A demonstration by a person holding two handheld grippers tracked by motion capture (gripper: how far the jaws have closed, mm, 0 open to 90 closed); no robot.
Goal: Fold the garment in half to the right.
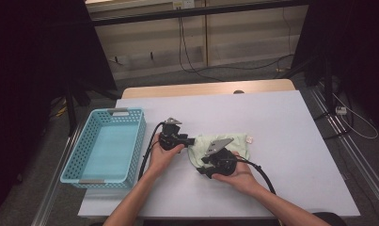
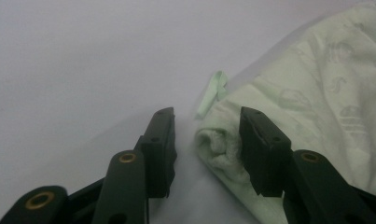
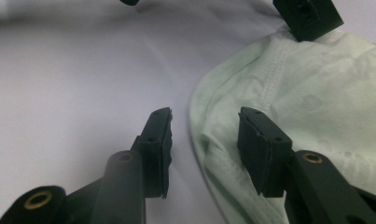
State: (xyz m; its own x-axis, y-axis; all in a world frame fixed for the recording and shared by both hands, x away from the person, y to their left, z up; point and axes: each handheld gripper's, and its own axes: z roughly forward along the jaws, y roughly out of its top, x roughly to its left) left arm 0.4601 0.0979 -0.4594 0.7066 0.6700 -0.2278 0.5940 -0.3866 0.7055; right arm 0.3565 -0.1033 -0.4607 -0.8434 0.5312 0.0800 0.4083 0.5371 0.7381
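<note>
A white table (image 1: 281, 141) stands over grey floor (image 1: 234, 73); a blue basket (image 1: 83, 165) lies at nine o'clock. Left tool (image 2: 206, 128) and right tool (image 3: 204, 128) each straddle the green cloth's (image 2: 325, 102) edge, half-wide, not pinching.

Cloth (image 1: 225, 145): pale green fabric with faint printed pattern and stitched hem, small tag at far right edge. Lay crumpled and loosely folded, flat on the white tabletop (image 1: 281, 141) near centre, right of the blue basket (image 1: 83, 169). Left corner was bunched into a small roll; a narrow strip stuck out beside it.
</note>
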